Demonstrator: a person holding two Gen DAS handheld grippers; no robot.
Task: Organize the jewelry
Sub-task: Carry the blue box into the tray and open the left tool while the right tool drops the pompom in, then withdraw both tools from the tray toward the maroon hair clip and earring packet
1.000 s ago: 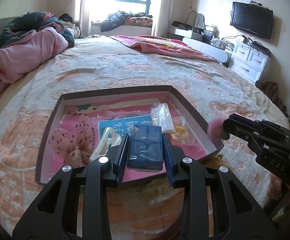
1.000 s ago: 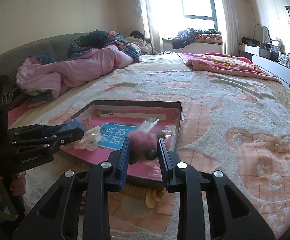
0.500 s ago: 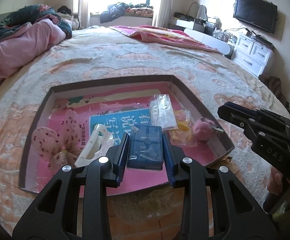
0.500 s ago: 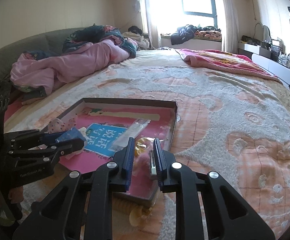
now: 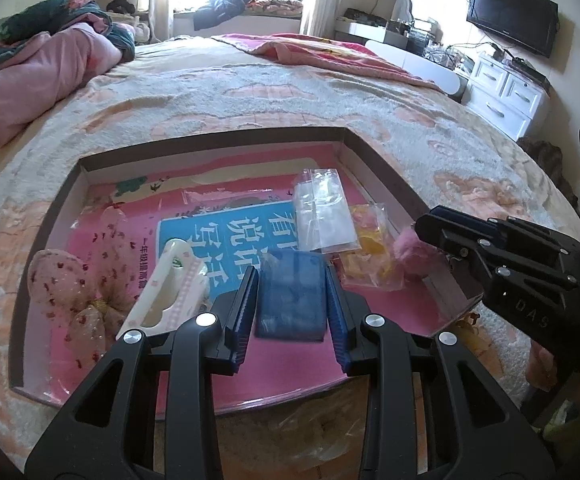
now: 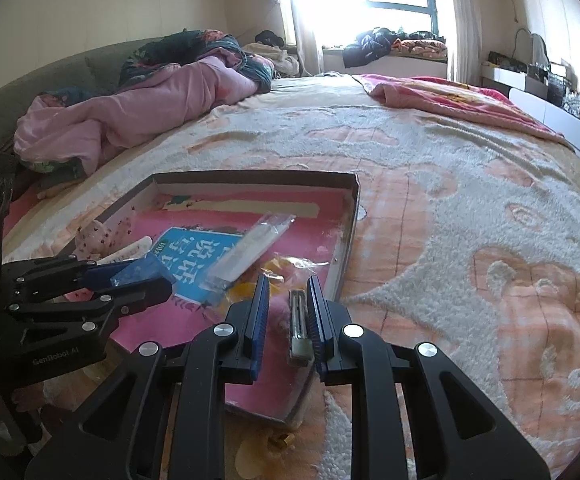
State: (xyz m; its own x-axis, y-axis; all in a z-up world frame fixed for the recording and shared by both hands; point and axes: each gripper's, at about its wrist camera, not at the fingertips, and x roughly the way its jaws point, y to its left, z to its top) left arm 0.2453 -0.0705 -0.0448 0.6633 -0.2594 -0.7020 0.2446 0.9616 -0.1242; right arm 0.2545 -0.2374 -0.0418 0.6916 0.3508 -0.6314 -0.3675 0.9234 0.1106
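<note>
Left tongs (image 5: 292, 300) clamp a blue pouch (image 5: 292, 298) over the tray (image 5: 382, 168), right tongs (image 6: 287, 312) narrow around a clip (image 6: 298, 328); next, I'd guess, set both down inside.

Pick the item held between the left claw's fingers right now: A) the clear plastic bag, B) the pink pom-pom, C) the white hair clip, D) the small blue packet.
D: the left claw is shut on the small blue packet, over the tray, while the white hair clip lies to its left.
</note>
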